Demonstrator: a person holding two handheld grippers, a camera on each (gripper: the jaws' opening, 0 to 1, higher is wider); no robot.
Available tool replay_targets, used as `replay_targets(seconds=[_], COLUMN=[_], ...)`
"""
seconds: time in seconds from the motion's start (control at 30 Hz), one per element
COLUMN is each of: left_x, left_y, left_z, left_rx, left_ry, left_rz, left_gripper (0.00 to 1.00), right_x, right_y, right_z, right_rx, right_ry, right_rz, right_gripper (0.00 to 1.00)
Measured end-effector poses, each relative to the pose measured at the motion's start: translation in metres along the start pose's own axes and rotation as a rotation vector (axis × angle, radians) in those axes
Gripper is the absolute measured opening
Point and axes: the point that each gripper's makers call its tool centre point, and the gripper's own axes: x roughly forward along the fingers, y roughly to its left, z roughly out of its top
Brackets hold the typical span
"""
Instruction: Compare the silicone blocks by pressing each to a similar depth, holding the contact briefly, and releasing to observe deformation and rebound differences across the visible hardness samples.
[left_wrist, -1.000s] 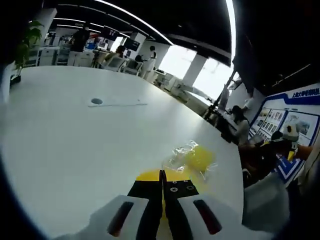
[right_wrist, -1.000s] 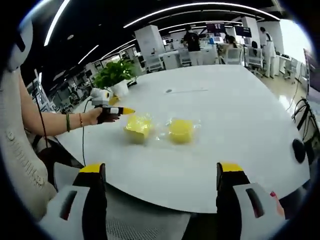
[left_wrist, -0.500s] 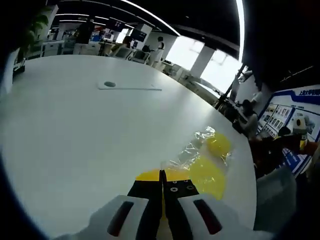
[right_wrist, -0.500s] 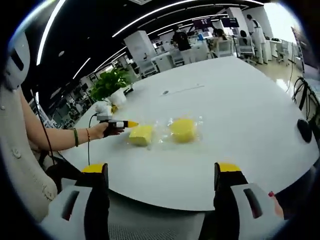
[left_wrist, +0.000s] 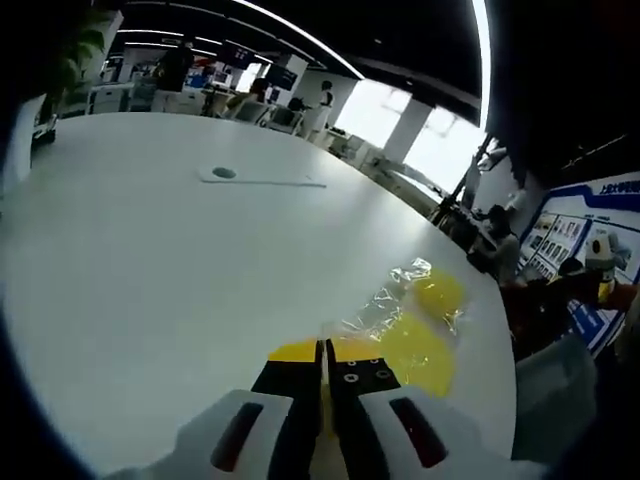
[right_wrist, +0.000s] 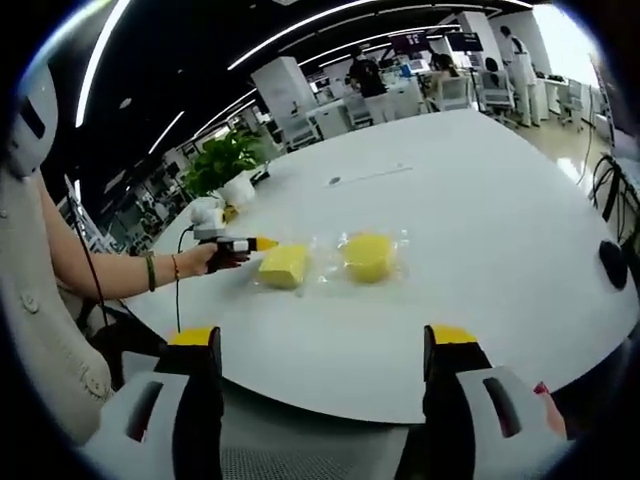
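Left gripper (right_wrist: 262, 243) now nearer block (right_wrist: 284, 266)

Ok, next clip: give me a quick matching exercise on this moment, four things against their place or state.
Things:
1. left gripper
2. right gripper
3. potted plant
4. round yellow block

States:
A. open, held back off the table edge
B. shut, tip by the square yellow block
C. in clear wrap, untouched
D. far side of the white table

Pairs: 1-B, 2-A, 3-D, 4-C
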Motion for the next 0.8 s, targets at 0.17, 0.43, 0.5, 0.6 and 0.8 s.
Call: replay_targets(seconds=[0.17, 0.43, 0.5, 0.6, 0.8], left_x=[-0.006, -0.043, -0.058, -0.078, -0.123], left_y=[0.006, -0.02, -0.034, -0.055, -0.094], left_z=[0.002, 0.018, 0.024, 0.027, 0.025], left_rx=[0.006, 0.011, 0.039, 0.045, 0.067], left_ry=[-0.011, -0.063, -0.096, -0.124, -0.179], left_rz=[0.056, 0.107, 0.115, 0.119, 0.154], left_gripper=[0.28, 0.43, 0.41, 0.45, 0.47], right_x=[0.001, 0.001, 0.002, 0.003, 0.003], right_y=[0.004, 0.011, 0.014, 0.016, 0.019], right_z=[0.001, 0.008, 0.005, 0.003, 0.002], right_rx=[-0.003, -0.027, -0.024, -0.033, -0.063], right_ry=[-0.004, -0.021, -0.009, -0.011, -0.012], right_rz=[0.019, 0.057, 0.081, 0.104, 0.148], right_gripper=[0.77, 0.77, 0.77, 0.77, 0.76])
